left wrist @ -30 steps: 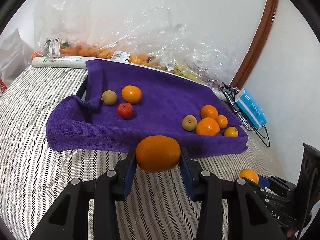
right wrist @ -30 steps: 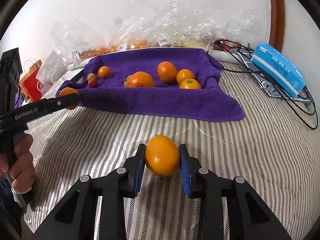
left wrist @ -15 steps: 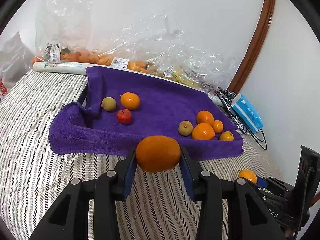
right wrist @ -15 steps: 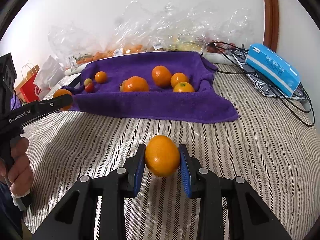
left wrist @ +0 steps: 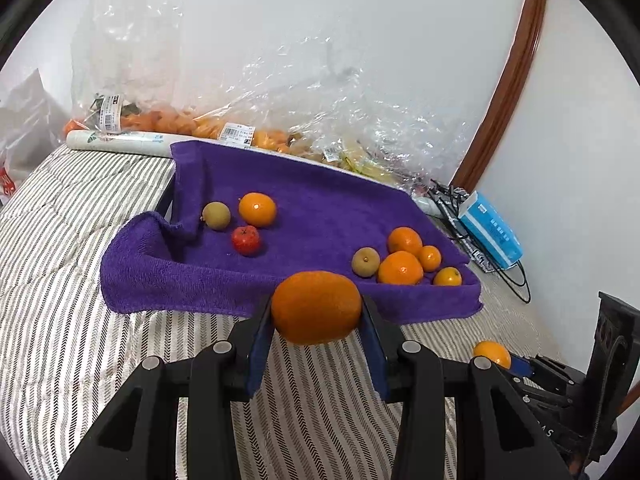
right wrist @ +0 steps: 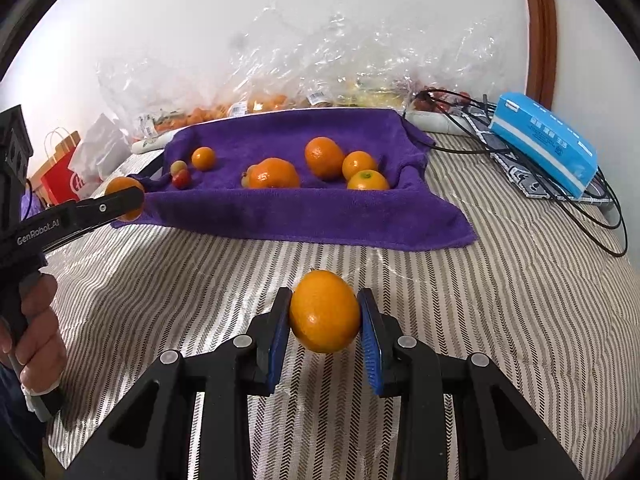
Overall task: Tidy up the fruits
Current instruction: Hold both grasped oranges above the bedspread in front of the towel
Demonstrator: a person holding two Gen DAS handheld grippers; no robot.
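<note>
behind left claw (left wrist: 316,312), towel edge (left wrist: 248,300)

Bed with grey-and-white striped quilted cover (right wrist: 460,304), herringbone pattern in the stripes. Directly on it: purple terry towel (right wrist: 304,216), rumpled, near edge draped forward. Along the wall behind it, crinkled clear plastic bags of orange fruit (left wrist: 192,122) and a white paper-wrapped roll (left wrist: 120,143). To the towel's right, a blue-and-white tissue pack (right wrist: 546,142) on tangled black cables (right wrist: 592,216). Far left, a red paper bag with handles (right wrist: 64,178).
</note>
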